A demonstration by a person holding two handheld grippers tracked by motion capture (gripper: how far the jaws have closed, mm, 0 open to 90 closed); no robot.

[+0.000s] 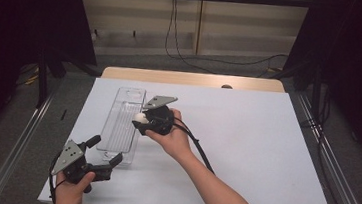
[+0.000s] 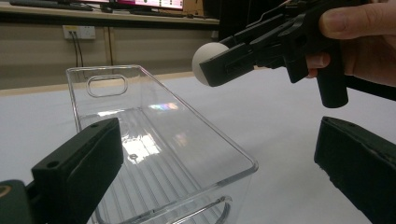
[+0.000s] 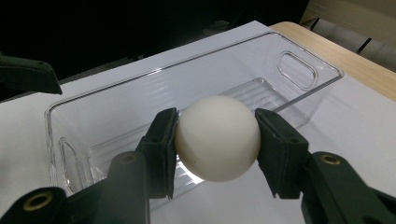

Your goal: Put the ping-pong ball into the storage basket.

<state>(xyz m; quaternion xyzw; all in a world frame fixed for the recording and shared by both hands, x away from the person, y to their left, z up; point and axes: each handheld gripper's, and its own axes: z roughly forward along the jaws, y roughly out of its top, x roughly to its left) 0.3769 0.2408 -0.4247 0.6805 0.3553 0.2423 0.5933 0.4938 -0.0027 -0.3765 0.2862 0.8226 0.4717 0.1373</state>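
Right hand-held gripper (image 3: pixel 217 140) holds a white ball (image 3: pixel 217 138) above the clear plastic bin (image 1: pixel 122 126).

My right hand-held gripper is clamped on the ball, one pad on each side at its widest part, and hangs over the right rim of the bin, near its far half. My left hand-held gripper (image 1: pixel 103 156) rests near the bin's near end with its jaws spread wide and nothing between them. To do the step well, I judge that I should carry the ball inward until it is clear of the rim, lower it close to the ribbed floor, then release, so it does not bounce out. The bin's clear walls are hard to trace against the white tabletop (image 1: pixel 246 138), and in the left gripper view its near end is cut off.
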